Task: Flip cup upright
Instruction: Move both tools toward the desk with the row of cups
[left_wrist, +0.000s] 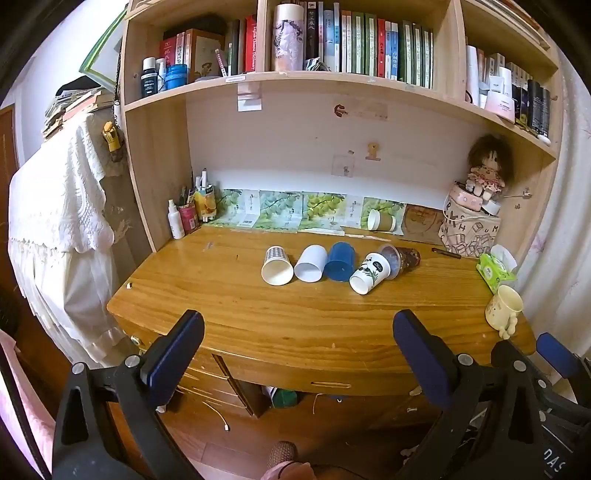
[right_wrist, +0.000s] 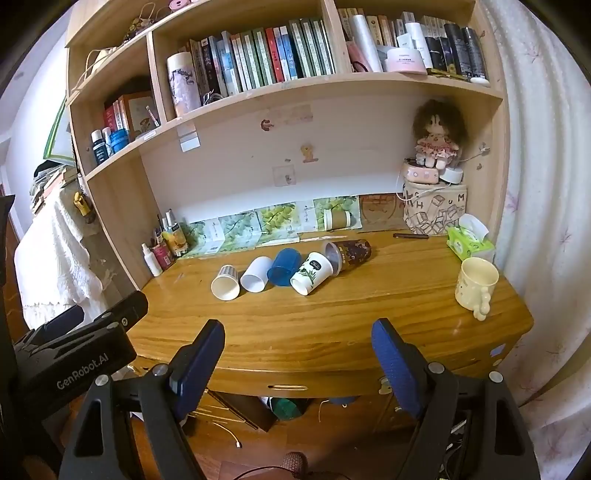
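Several cups lie on their sides in a row on the wooden desk (left_wrist: 258, 314): a checked paper cup (left_wrist: 277, 266), a white cup (left_wrist: 311, 264), a blue cup (left_wrist: 340, 261), a panda paper cup (left_wrist: 370, 272) and a clear-lidded brown cup (left_wrist: 402, 258). The same row shows in the right wrist view: checked cup (right_wrist: 226, 282), white cup (right_wrist: 256, 274), blue cup (right_wrist: 283, 266), panda cup (right_wrist: 311, 272), brown cup (right_wrist: 349, 253). My left gripper (left_wrist: 298, 343) is open and empty, in front of the desk's near edge. My right gripper (right_wrist: 297, 352) is open and empty, also short of the desk.
A cream mug (left_wrist: 505, 308) (right_wrist: 475, 283) stands upright at the desk's right edge. A green tissue pack (right_wrist: 467, 242), a patterned bag with a doll (right_wrist: 436, 210), a brown paper cup on its side (right_wrist: 338, 218) and bottles (right_wrist: 162, 251) line the back. Bookshelves hang above.
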